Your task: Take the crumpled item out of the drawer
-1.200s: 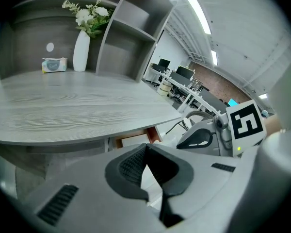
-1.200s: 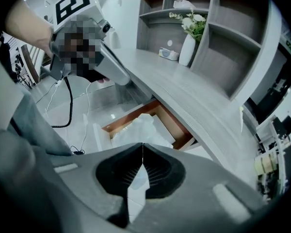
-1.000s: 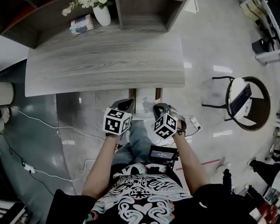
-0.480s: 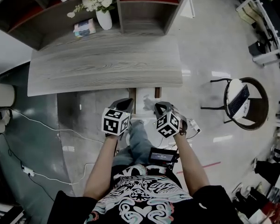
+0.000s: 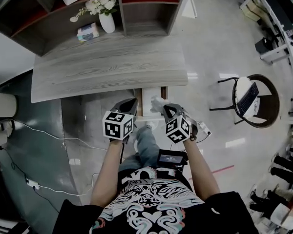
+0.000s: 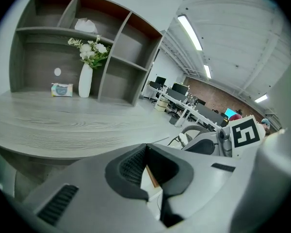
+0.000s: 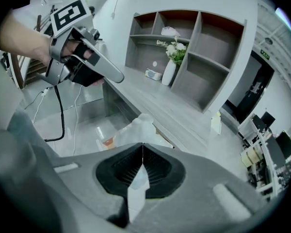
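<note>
Head view: looks steeply down from above onto desk (image 5: 112,72), left gripper (image 5: 130,104) and right gripper (image 5: 166,109). Gripper views: low, along own jaws, facing the desk; the right one sits close on the crumpled item (image 7: 136,127). All 3 share the vase (image 5: 106,21).

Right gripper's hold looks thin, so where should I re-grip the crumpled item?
The right gripper is shut on only a thin flap. I'd grip the bunched white bulk of the crumpled item beyond the fingers, coming straight down from above the open drawer, since its top is exposed there.
</note>
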Tool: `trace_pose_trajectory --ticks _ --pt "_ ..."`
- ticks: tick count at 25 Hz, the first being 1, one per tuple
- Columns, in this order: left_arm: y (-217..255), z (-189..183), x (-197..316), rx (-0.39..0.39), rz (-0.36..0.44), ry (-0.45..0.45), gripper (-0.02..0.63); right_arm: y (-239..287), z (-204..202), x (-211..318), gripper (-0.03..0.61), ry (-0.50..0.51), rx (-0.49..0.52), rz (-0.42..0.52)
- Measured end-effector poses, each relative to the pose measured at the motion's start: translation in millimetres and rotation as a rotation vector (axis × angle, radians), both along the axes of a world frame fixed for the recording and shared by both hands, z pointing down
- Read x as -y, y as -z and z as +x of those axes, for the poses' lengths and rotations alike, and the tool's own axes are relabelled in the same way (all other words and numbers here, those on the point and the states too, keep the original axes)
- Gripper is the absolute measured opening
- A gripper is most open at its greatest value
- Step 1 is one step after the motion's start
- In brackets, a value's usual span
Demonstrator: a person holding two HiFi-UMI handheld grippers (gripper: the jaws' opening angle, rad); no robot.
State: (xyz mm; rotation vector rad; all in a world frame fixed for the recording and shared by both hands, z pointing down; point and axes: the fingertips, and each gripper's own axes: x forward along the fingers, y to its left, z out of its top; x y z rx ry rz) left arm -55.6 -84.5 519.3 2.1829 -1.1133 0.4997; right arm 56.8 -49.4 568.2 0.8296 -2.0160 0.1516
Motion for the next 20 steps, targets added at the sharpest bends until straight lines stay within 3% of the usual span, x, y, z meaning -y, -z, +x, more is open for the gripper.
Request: trace_pose_trajectory --ticks 20 --pt "54.6 -4.6 -6.9 0.005 0.114 -0.022 0.0 59.3 -6.2 -18.9 0.009 -0.083 0.042 0.117"
